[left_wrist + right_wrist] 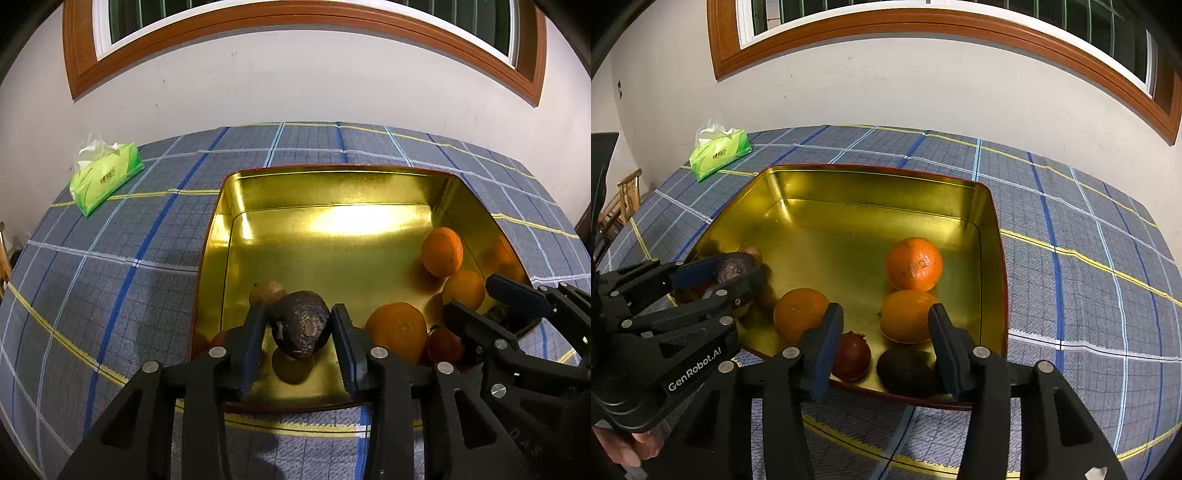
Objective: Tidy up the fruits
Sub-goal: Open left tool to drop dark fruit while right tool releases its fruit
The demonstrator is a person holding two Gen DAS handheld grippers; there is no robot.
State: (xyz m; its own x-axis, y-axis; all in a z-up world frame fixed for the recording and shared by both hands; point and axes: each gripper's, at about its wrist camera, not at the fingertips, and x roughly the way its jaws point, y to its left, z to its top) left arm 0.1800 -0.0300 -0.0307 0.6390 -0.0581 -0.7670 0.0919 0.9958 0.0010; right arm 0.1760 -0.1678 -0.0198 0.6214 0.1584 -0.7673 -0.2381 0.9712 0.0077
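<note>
A gold tin tray [332, 168] [871, 170] lies on the checked tablecloth. A dark wrinkled avocado [301, 325] [735, 266] sits at its near left between the pads of my left gripper [299, 332] [737, 271], which stand just off its sides. A small brown fruit [266, 291] lies behind it. Three oranges [913, 264] [907, 315] [799, 312], a dark red fruit [851, 356] and a second dark avocado [905, 373] lie in the near right part. My right gripper [886, 332] [471, 295] is open over them, its right finger beside that avocado.
A green tissue pack [107, 177] [720, 153] lies at the table's far left corner. A wooden chair [624, 199] stands past the left edge. White wall and a window frame back the table. A person's hand [631, 446] holds the left gripper.
</note>
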